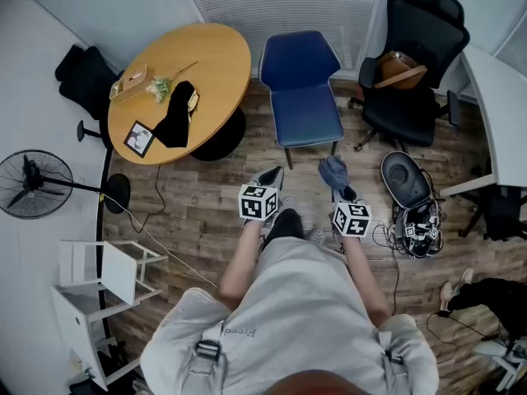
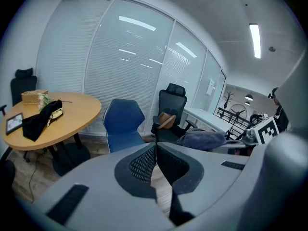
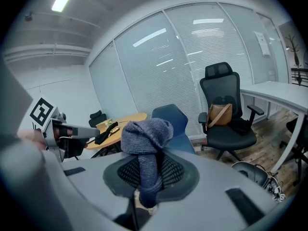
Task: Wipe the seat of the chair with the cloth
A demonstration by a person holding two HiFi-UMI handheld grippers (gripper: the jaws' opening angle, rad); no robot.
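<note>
Person stands facing a blue chair [image 1: 301, 64] with its back to the window blinds [image 1: 280, 2]; right gripper [image 3: 147, 173] is clamped on a grey-blue cloth [image 3: 147, 136], which bunches above the jaws with one end hanging down between them; left gripper [image 2: 156, 150] has its jaws pressed together with nothing between them; both are held out in front of the body over the wood floor [image 1: 206, 200], side by side and apart; the cloth sits just short of the seat [image 1: 306, 118], not touching it; round wooden surface [image 1: 210, 56] left of the chair carries a black item [image 1: 175, 115], a small box [image 1: 130, 82] and a framed picture [image 1: 138, 138]; black office chair [image 1: 412, 97] on the right holds a brown bag [image 1: 398, 68]; fan [image 1: 31, 183] stands far left.
</note>
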